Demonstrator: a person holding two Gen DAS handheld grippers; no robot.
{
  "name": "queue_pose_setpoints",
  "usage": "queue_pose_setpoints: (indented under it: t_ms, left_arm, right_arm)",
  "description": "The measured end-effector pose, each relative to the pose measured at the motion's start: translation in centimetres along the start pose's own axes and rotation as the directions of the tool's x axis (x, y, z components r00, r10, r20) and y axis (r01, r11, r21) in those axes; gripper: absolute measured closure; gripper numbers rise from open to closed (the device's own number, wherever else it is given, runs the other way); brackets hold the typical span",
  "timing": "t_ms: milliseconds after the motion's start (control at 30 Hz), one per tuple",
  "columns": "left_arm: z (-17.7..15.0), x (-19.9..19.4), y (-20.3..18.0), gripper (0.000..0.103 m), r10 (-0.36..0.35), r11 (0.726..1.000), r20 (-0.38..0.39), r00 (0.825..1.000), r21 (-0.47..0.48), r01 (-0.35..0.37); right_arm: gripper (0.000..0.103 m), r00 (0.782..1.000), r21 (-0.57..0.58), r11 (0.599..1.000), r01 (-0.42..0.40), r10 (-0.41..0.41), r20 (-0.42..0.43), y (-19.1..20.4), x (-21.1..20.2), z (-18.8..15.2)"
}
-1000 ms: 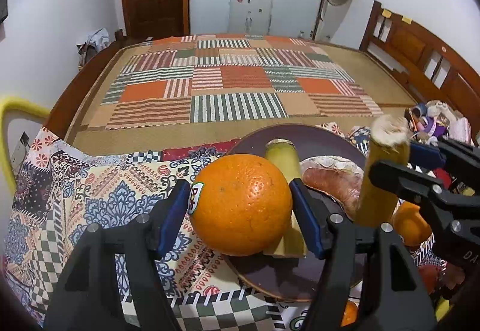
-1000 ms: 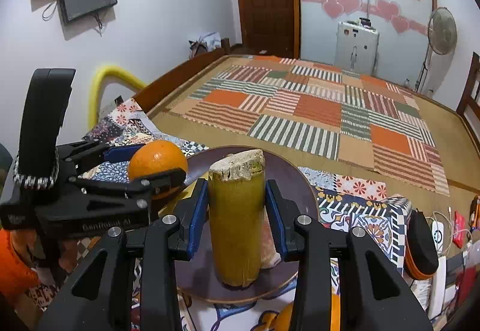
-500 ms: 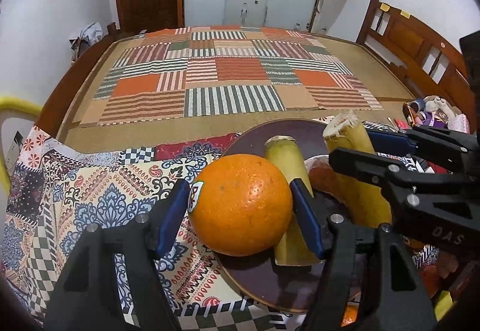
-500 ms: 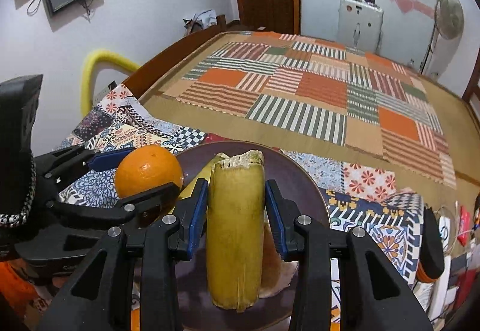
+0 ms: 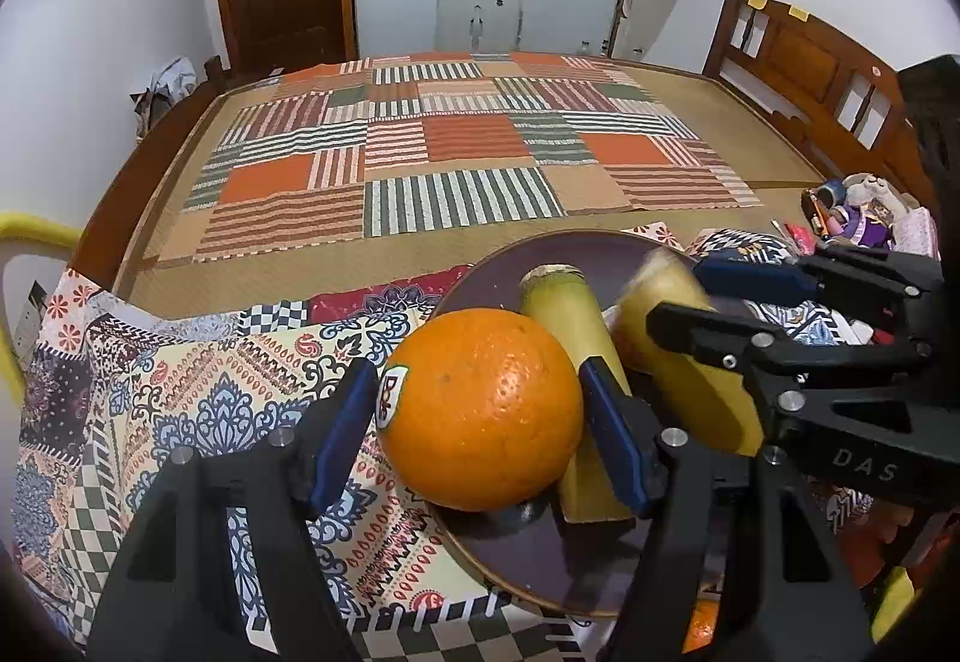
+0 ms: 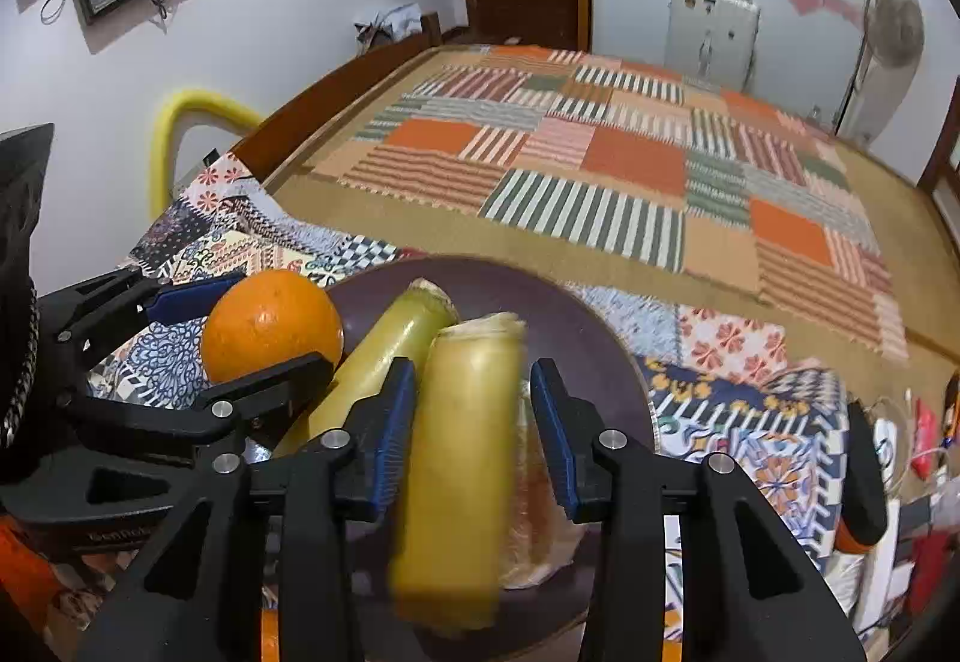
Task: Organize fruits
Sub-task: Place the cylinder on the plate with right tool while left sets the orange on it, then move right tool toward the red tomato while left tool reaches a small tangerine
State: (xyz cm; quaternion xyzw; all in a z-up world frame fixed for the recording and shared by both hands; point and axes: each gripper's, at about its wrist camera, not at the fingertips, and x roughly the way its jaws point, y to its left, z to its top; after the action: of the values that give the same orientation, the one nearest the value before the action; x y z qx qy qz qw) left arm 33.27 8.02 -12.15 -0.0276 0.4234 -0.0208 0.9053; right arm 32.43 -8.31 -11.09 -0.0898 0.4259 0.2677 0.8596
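Note:
My left gripper (image 5: 480, 422) is shut on an orange (image 5: 480, 410) with a sticker, held over the near left rim of a dark purple plate (image 5: 540, 254). On the plate lies a yellow cane piece (image 5: 564, 314). A second cane piece (image 6: 462, 452), blurred, leans down onto the plate (image 6: 570, 314) beside the first. It sits between the pads of my right gripper (image 6: 474, 392), whose jaws are opening, with a gap showing at the right pad. A pale pink peeled fruit segment (image 6: 540, 512) rests under it. The orange (image 6: 270, 323) also shows in the right wrist view.
The plate stands on a patterned cloth (image 5: 180, 392) at the foot of a bed with a patchwork mat (image 5: 468, 152). A wooden headboard (image 5: 810, 62) and small clutter (image 5: 858, 218) are at the right. A yellow chair frame (image 6: 186, 104) stands at the left.
The right gripper has tipped its cane piece from upright down onto the plate beside the other piece, and its jaws have widened. The left gripper keeps the orange in place.

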Motion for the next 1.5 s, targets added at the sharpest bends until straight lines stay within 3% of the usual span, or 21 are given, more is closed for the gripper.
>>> queue_pose_setpoints:
  t_ms: [267,500,633,833,1067,1200,1500]
  left_arm:
    - [-0.3,-3.9,0.3,0.034,0.000,1.000,0.073,0.997,-0.009,0.001]
    - [-2.0,-9.4,0.5,0.034,0.026,0.999,0.162,0.986,-0.027,-0.022]
    - [-3.4,-12.0,0.8,0.034,0.040,0.999,0.194,0.980,-0.041,-0.032]
    - [-6.6,-14.3,0.5,0.022,0.067,0.998,0.204,0.977,-0.035,-0.061]
    - [-10.0,-14.0,0.7,0.022,0.061,0.998,0.170,0.983,-0.043,-0.054]
    - [-11.8,-13.0,0.9,0.022,0.066,0.997,0.135,0.989,-0.042,-0.061]
    - [-15.3,-9.5,1.1,0.022,0.056,0.998,0.067,0.996,-0.038,-0.054]
  right_arm:
    - [0.063,0.993,-0.021,0.999,0.048,-0.045,0.110,0.2,-3.9,-0.2]
    - [0.063,0.971,-0.046,0.993,0.108,-0.096,0.220,1.4,-8.5,-1.9]
    - [0.063,0.961,-0.030,0.995,0.090,-0.079,0.263,1.7,-10.8,-3.4]
    - [0.063,0.960,0.000,0.996,0.085,-0.082,0.268,1.5,-12.0,-6.1]
    - [0.063,0.962,0.029,0.992,0.125,-0.129,0.240,1.0,-11.9,-10.3]
    - [0.050,0.964,0.039,0.989,0.142,-0.147,0.220,0.9,-11.5,-12.4]
    - [0.045,0.970,0.058,0.989,0.138,-0.147,0.195,0.7,-10.7,-15.7]
